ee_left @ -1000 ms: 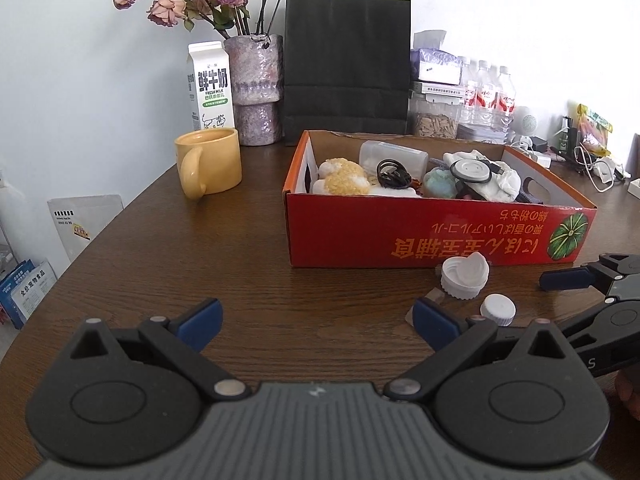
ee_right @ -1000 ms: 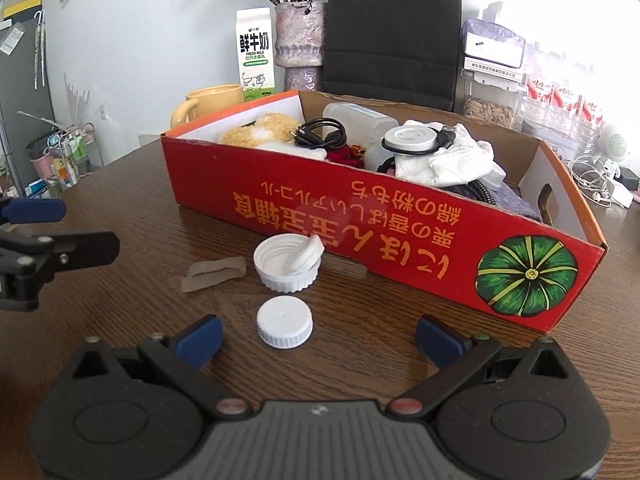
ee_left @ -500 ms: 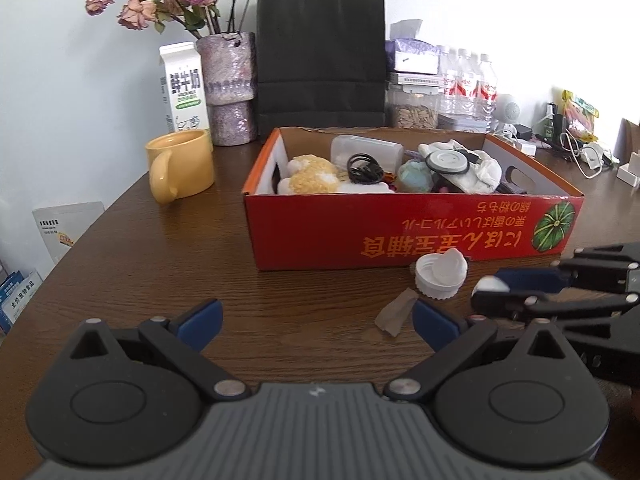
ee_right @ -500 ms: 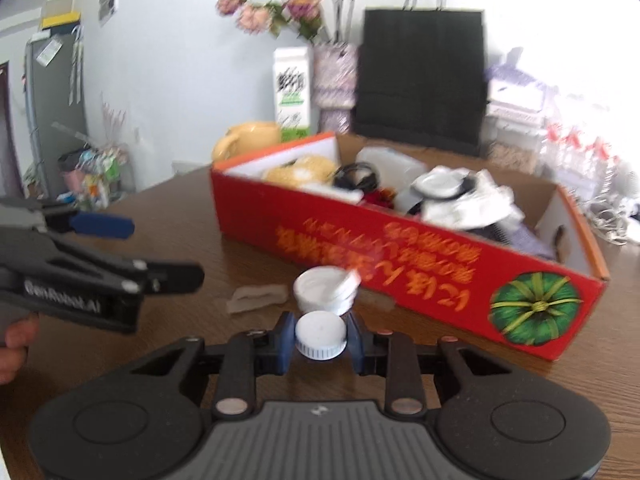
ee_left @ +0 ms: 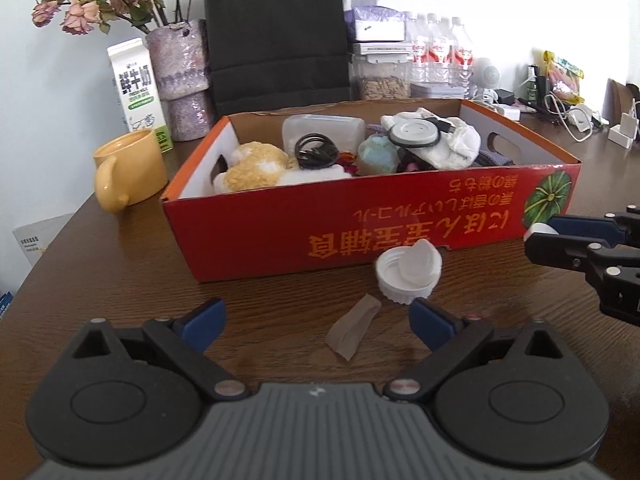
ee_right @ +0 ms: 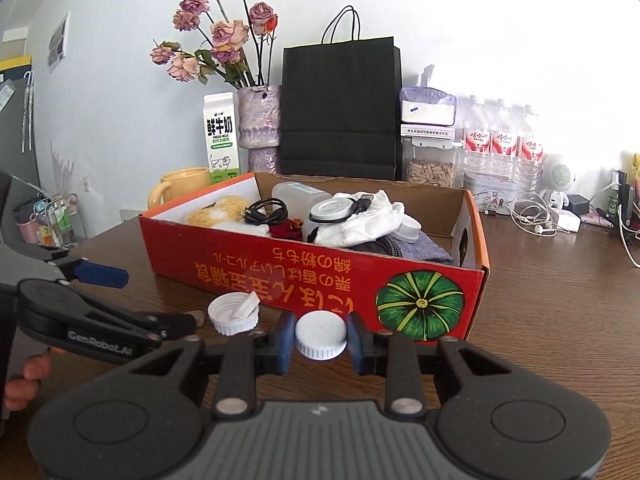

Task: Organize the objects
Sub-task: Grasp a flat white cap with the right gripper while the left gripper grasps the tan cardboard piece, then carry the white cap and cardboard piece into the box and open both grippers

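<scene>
The right gripper's jaws clenched a small white ridged plastic cap, lifted before the red cardboard box. The left gripper's jaws had just been closing slightly yet stood wide and empty. A larger white flip-top lid and a brown paper scrap waited on the tabletop beside the nearly full box.

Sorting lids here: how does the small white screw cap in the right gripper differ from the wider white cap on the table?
The small white screw cap is clamped top-up in the right gripper; the wider white cap lies hollow-up on the wooden table. The small one shows nothing inside; the wider one holds a loose white piece. Both are white, round and ribbed.
</scene>
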A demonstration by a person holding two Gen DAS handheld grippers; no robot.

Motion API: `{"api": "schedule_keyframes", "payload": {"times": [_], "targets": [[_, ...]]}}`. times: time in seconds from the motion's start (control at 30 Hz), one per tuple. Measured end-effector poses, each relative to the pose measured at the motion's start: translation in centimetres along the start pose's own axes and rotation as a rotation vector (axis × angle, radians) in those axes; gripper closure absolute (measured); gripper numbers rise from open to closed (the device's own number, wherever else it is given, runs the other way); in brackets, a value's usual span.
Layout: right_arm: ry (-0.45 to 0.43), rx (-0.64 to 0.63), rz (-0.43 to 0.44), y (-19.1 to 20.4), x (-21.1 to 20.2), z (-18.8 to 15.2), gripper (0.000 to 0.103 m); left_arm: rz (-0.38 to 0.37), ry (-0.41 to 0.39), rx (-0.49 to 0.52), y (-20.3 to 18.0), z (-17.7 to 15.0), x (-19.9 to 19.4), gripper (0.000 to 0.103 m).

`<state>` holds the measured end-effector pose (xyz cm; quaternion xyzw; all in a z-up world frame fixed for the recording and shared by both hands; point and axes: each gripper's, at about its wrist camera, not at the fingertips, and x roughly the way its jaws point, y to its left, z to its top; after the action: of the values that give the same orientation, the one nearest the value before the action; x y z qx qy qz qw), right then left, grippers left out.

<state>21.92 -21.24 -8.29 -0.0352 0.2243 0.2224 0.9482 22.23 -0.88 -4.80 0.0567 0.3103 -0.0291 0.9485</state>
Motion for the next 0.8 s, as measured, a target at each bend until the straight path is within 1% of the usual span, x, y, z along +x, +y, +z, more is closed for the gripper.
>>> {"api": "schedule_keyframes", "payload": {"times": [0.07,0.13,0.17,0.2,0.23,0.27,0.3,0.33,0.4,0.47,0.63,0.8], "targets": [[0.003,-0.006,0.004,0.1,0.0,0.0,0.076,-0.02,-0.004,-0.004,-0.2,0.0,0.0,0.01],[0.003,-0.009,0.007,0.2,0.0,0.0,0.076,-0.023,-0.007,-0.007,-0.3,0.1,0.1,0.021],[0.003,-0.009,0.008,0.2,0.0,0.0,0.076,-0.029,-0.001,-0.011,-0.3,0.1,0.3,0.024],[0.003,-0.011,0.008,0.3,0.0,0.0,0.076,-0.039,0.008,-0.016,-0.3,0.2,0.5,0.033],[0.003,-0.011,0.009,0.3,0.0,0.0,0.076,-0.047,0.02,-0.018,-0.3,0.2,0.7,0.044],[0.002,-0.012,0.01,0.3,0.0,-0.1,0.076,-0.051,0.028,-0.013,-0.4,0.1,0.9,0.051],[0.002,-0.012,0.01,0.3,0.0,-0.1,0.076,-0.063,0.021,-0.01,-0.5,0.0,0.7,0.063],[0.001,-0.013,0.01,0.4,0.0,-0.1,0.076,-0.072,0.02,-0.003,-0.6,0.0,0.6,0.08],[0.002,-0.014,0.01,0.4,0.0,-0.1,0.076,-0.082,0.021,0.007,-1.0,-0.1,0.4,0.095],[0.001,-0.014,0.01,0.4,-0.1,-0.1,0.076,-0.085,0.01,0.008,-1.2,-0.2,0.2,0.096],[0.0,-0.014,0.009,0.4,-0.1,-0.1,0.076,-0.088,-0.04,-0.026,-0.9,-0.2,-1.2,0.096],[-0.028,-0.024,0.009,0.6,-0.4,-0.1,0.076,-0.084,-0.088,-0.044,-0.6,0.3,-2.7,0.096]]}}
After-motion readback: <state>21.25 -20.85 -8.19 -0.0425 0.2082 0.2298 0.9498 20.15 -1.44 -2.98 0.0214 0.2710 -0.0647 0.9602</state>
